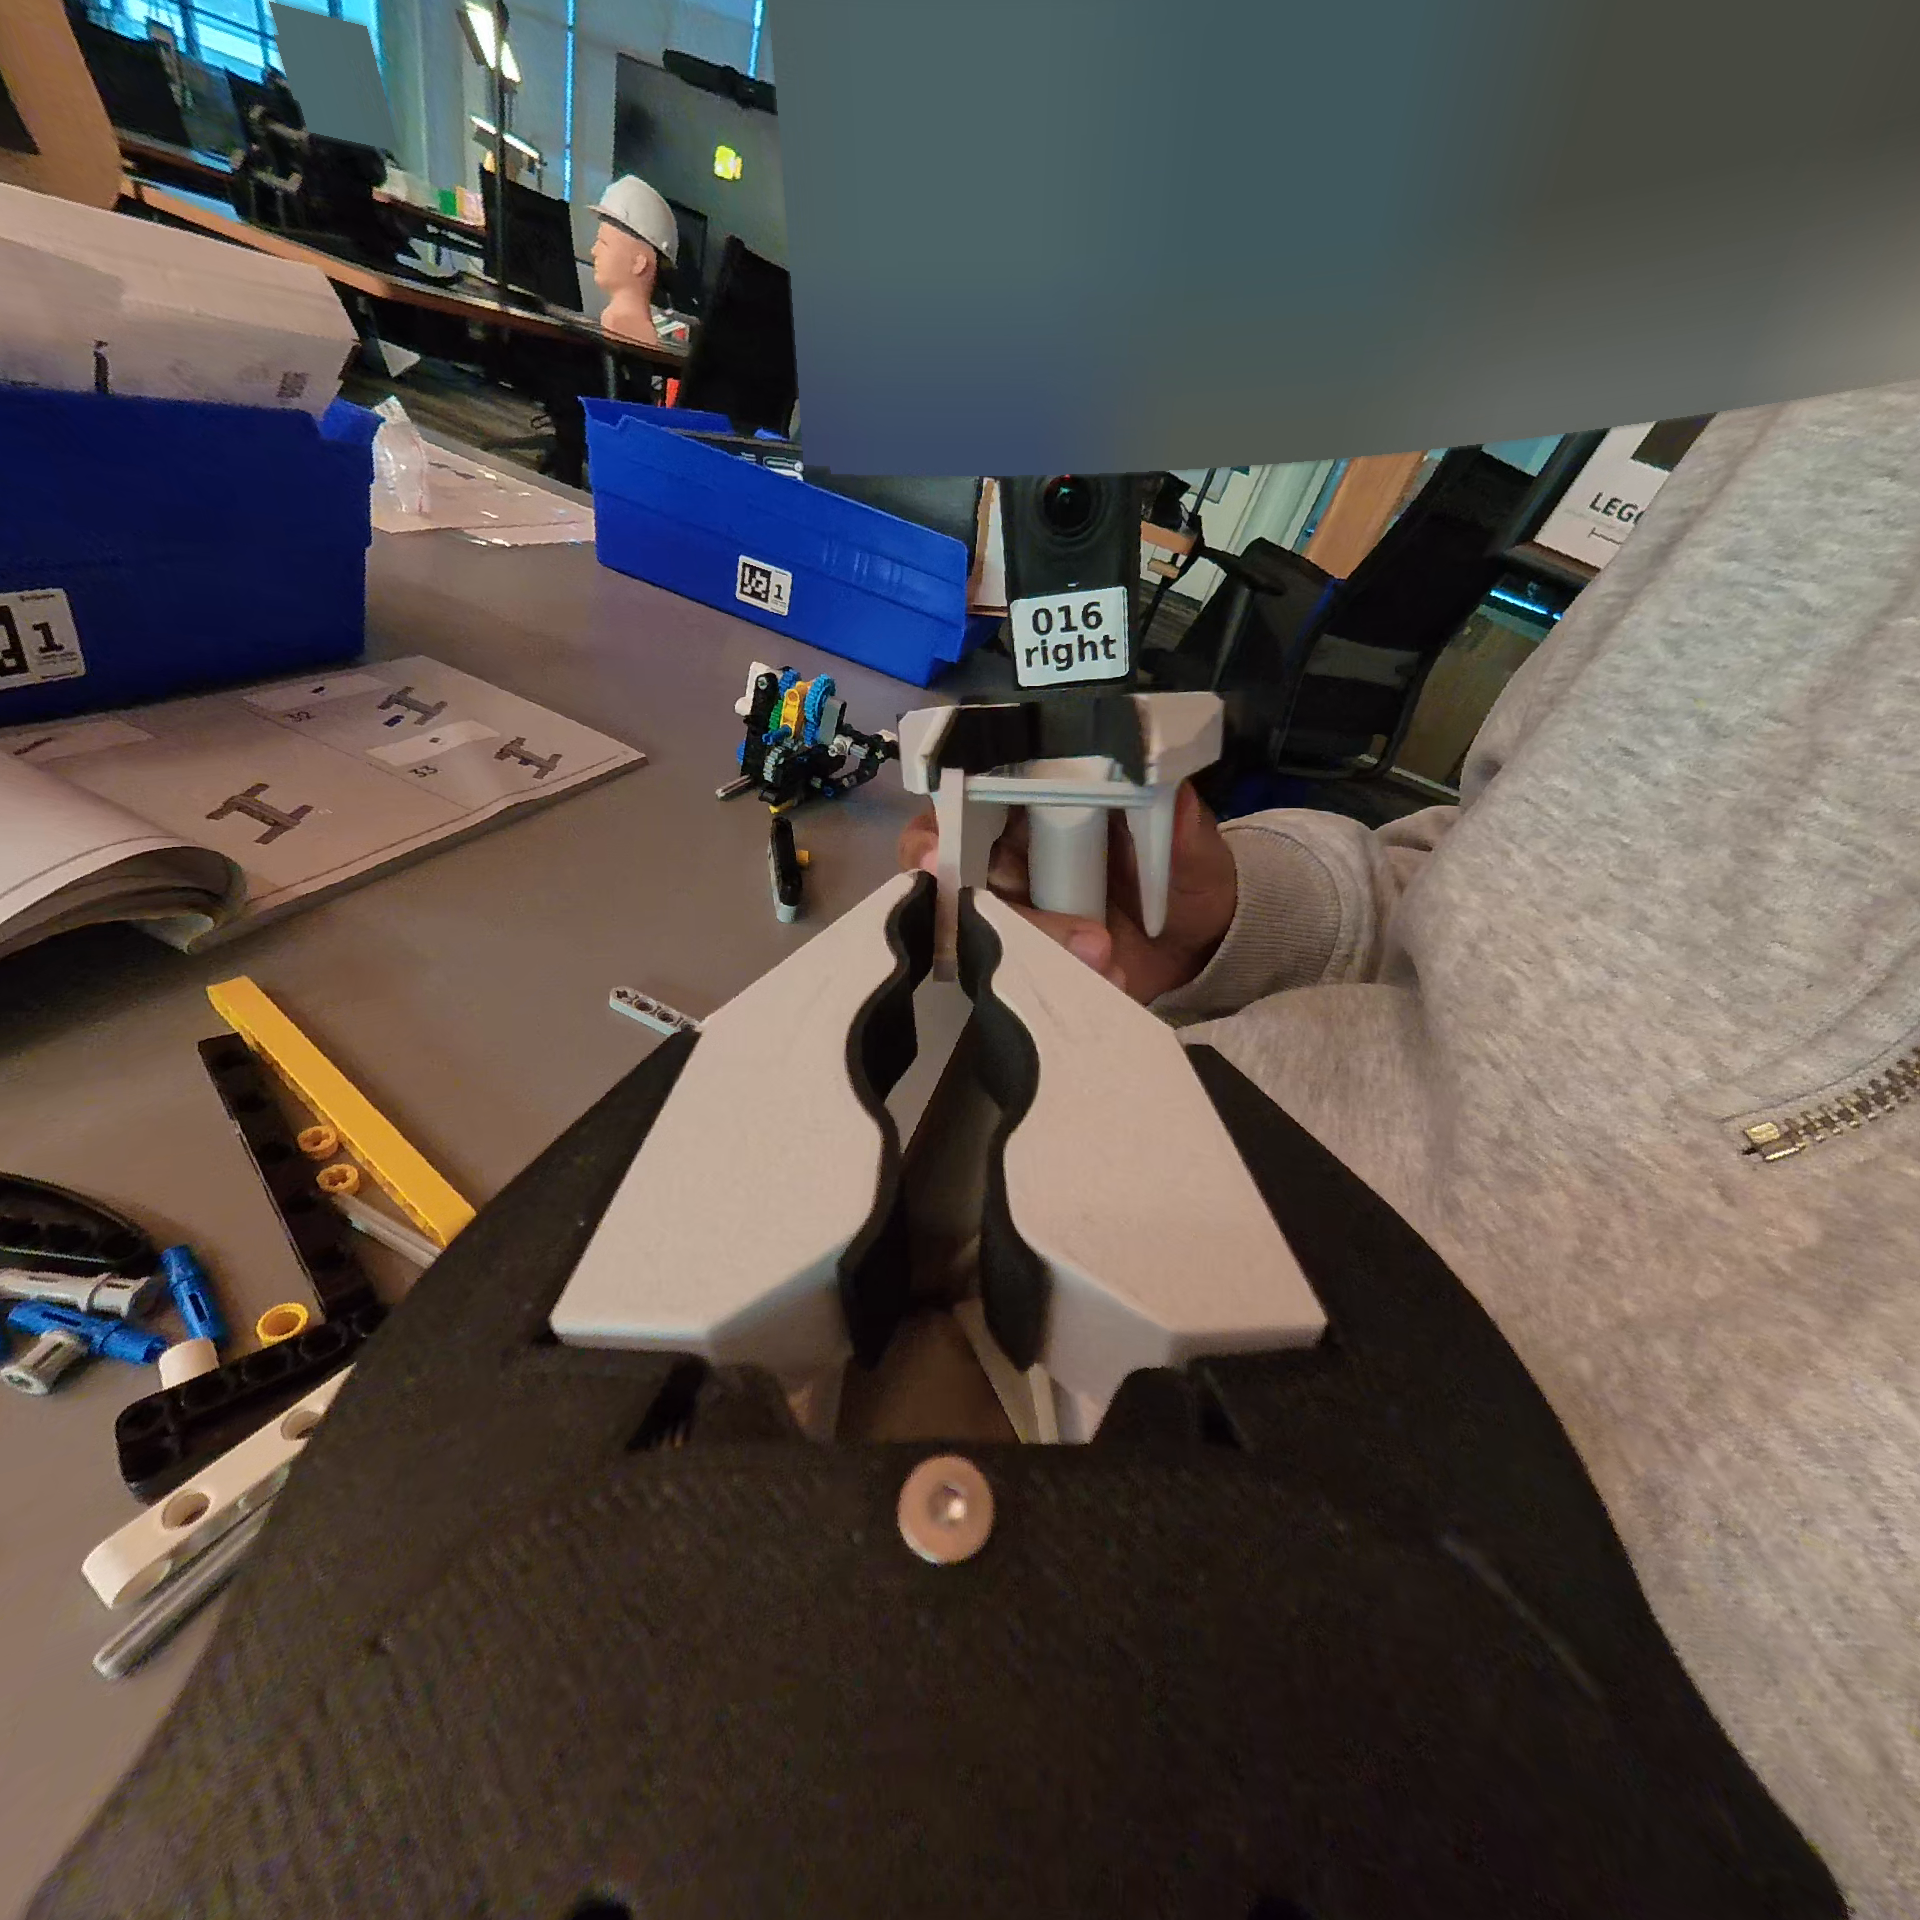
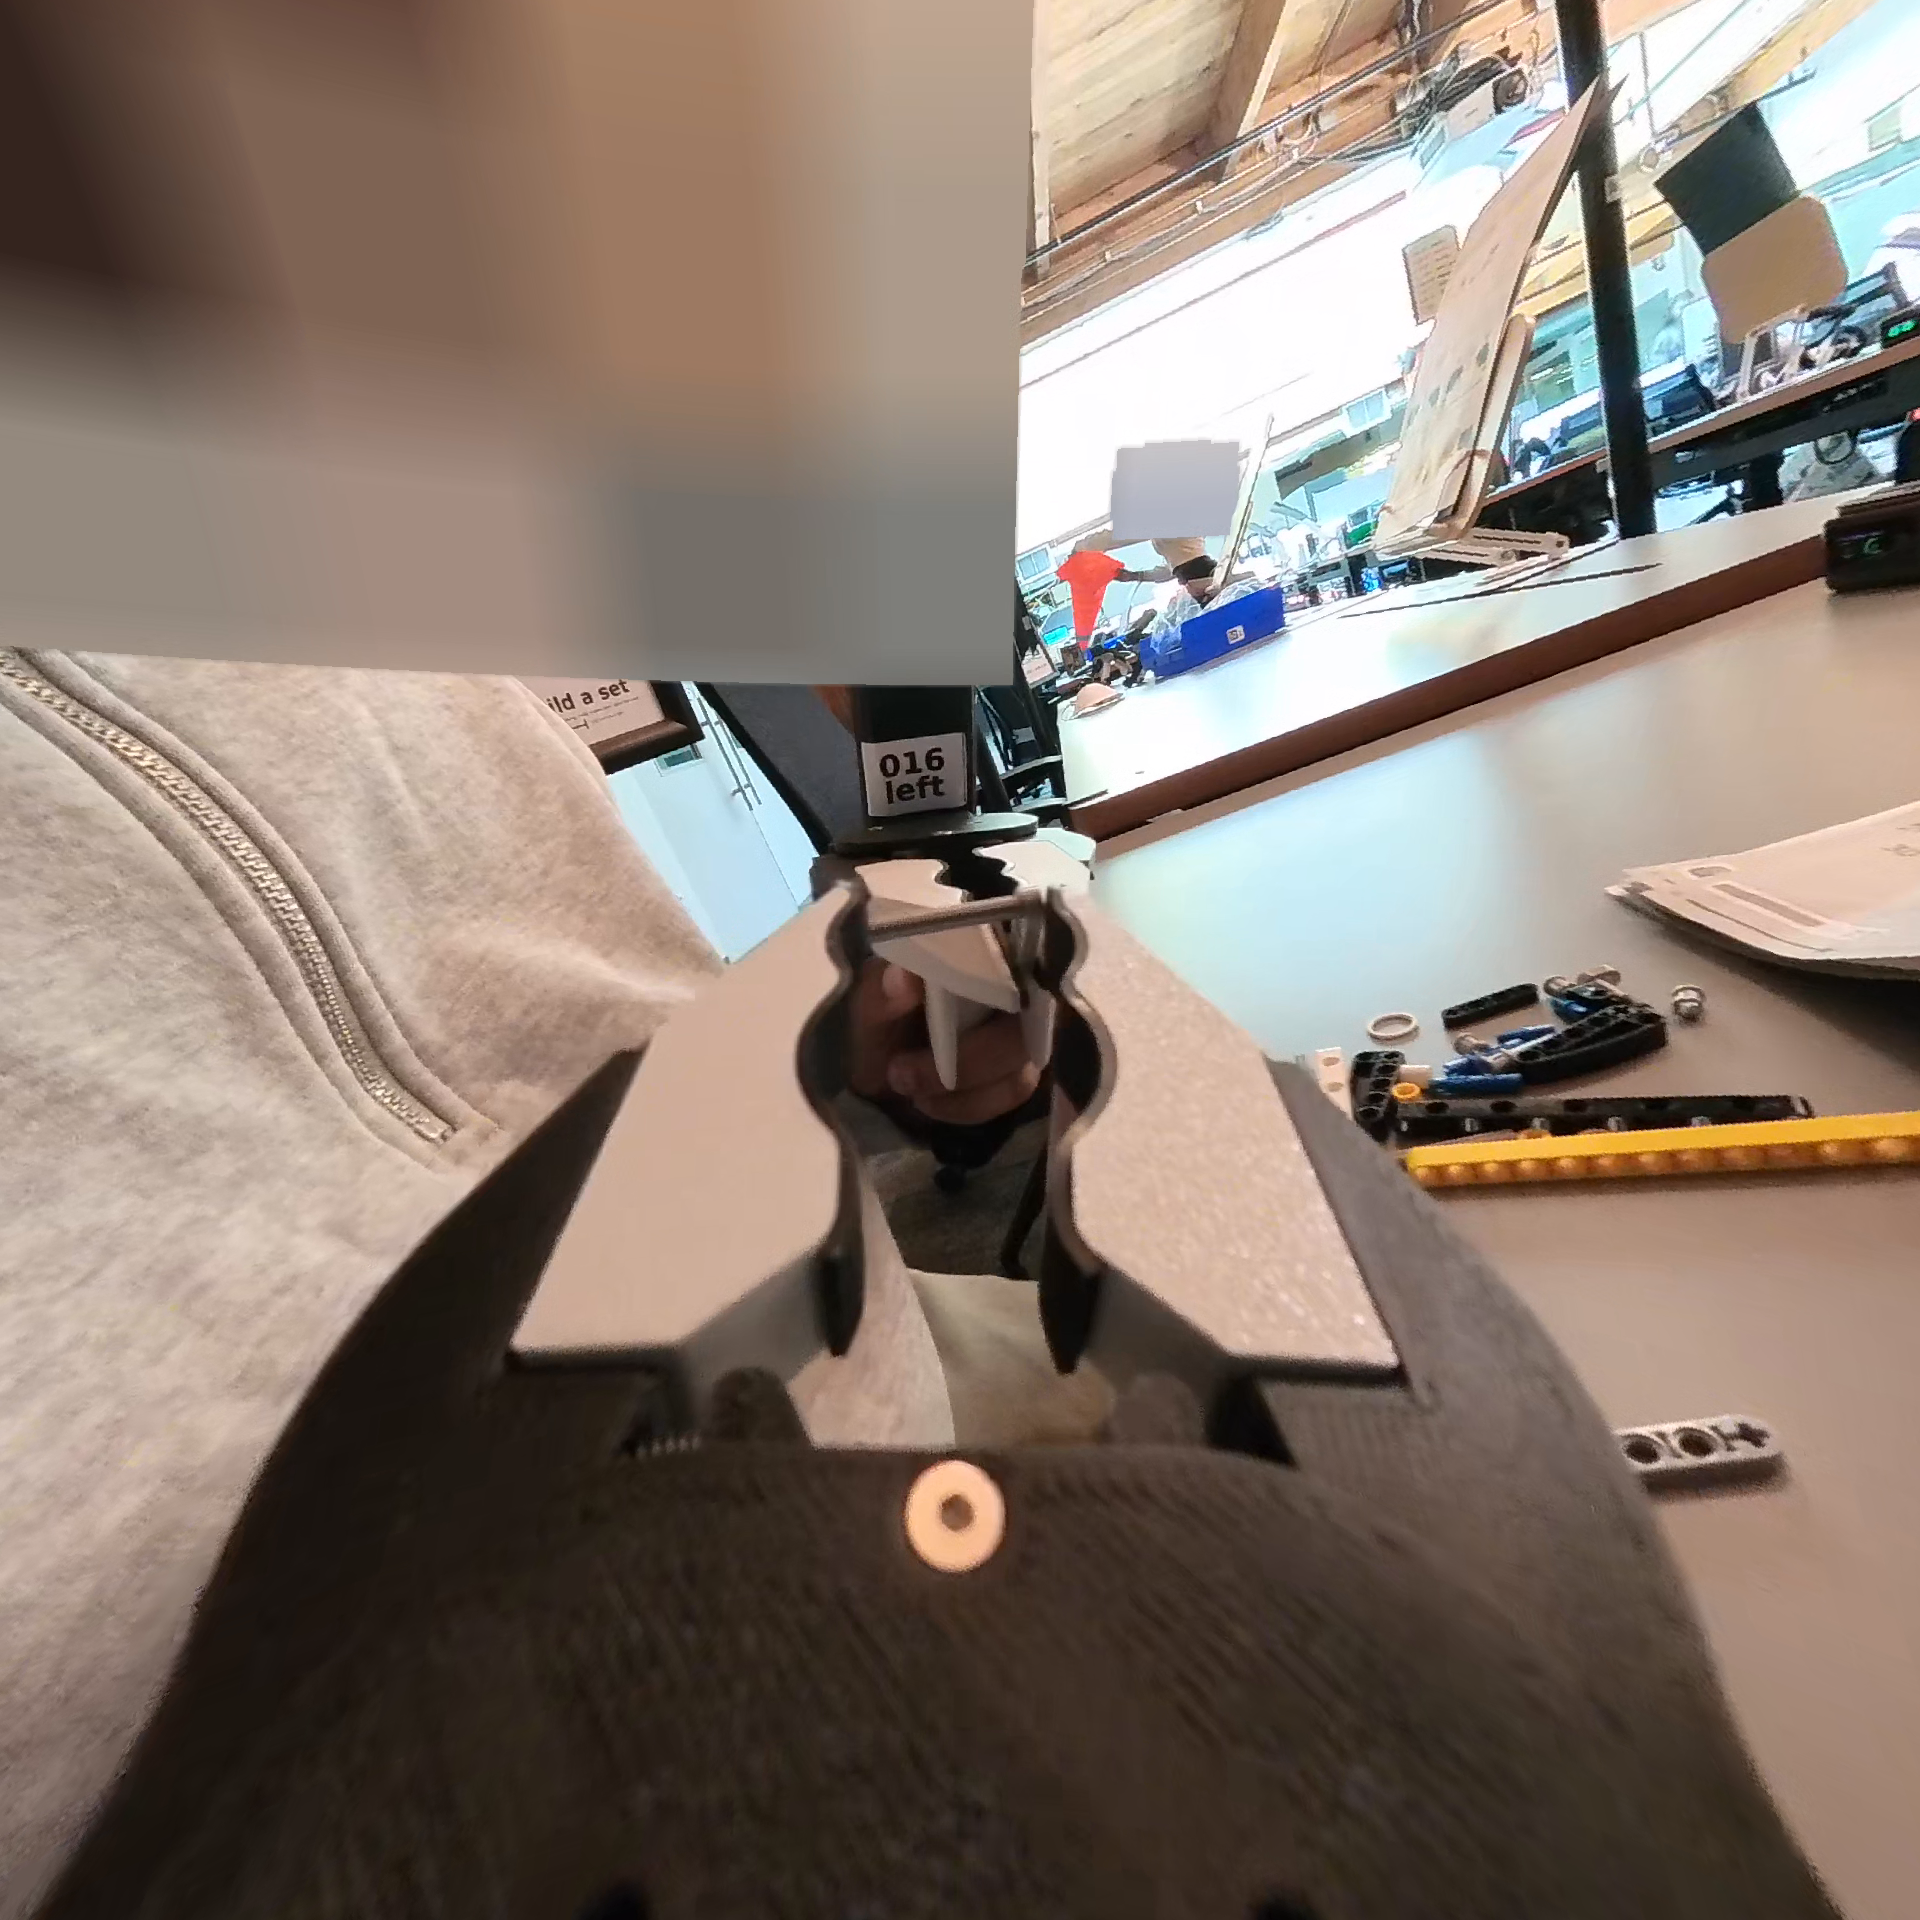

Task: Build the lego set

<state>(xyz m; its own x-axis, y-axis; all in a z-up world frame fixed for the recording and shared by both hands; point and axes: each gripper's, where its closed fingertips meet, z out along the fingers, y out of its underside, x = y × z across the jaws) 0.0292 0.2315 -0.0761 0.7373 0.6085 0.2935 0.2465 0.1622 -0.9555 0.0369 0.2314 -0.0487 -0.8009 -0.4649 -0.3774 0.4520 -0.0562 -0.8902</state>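
Observation:
My left gripper point(image 1: 940, 904) is nearly shut on a thin grey piece point(image 1: 943, 951) that stands upright between its tips. My right gripper point(image 2: 956, 914) faces it tip to tip above the table's edge. A grey axle point(image 2: 935, 916) spans crosswise between the right fingertips, and its right end meets the thin piece point(image 2: 1029, 951). The right gripper also shows in the left wrist view point(image 1: 1060, 831), and the left gripper in the right wrist view point(image 2: 971, 868). A partly built colourful model point(image 1: 800, 743) stands on the table beyond.
Loose parts lie on the grey table: a yellow beam point(image 1: 332, 1101) point(image 2: 1662, 1153), black beams point(image 1: 281, 1164), blue pins point(image 1: 187, 1299) and a small grey liftarm point(image 2: 1694, 1449). An open instruction booklet point(image 1: 343, 769) and two blue bins point(image 1: 790, 561) point(image 1: 177, 530) sit behind. A person's grey hoodie point(image 1: 1610, 935) is close by. The tips of both grippers are at nearly the same place.

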